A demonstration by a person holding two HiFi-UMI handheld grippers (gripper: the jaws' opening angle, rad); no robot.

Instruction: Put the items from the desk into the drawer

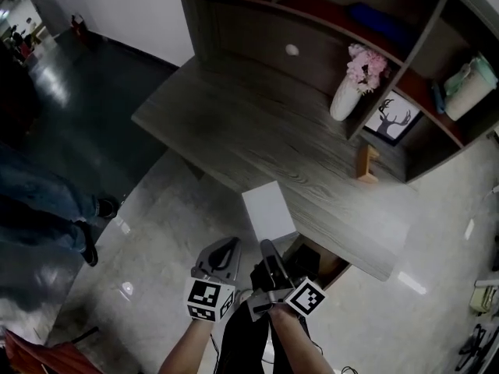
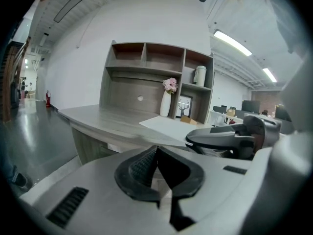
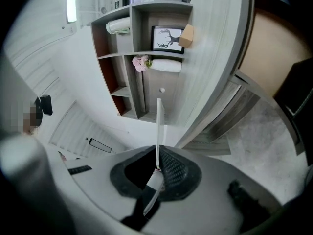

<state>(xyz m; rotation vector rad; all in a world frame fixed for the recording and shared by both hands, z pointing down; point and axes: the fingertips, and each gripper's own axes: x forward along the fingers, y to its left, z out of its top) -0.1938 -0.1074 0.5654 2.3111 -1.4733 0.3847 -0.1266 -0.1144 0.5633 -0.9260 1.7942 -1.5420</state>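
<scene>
The right gripper's jaws are closed down to a sliver on the near edge of a thin white sheet. In its own view the sheet shows edge-on, a narrow line running straight out from between the ribbed pads. The head view shows the sheet flat and rectangular. Its long axis points away from the person toward the hutch, and its far part lies over the near edge of the counter. I cannot tell whether it rests on the wood or hangs just above it.

The left gripper's jaws are pressed together with nothing between them. It hangs just beside the right one, to its left, and touches neither sheet nor counter.

The coming move turns on where the drawer lies. What looks like its dark opening sits under the counter's edge, just right of the right gripper and below the sheet. By my reading the sheet has to come back off the counter and swing down and to the right, and the right gripper is both the nearer one and the one already holding it.

A wooden block and a vase stand well back by the hutch.
</scene>
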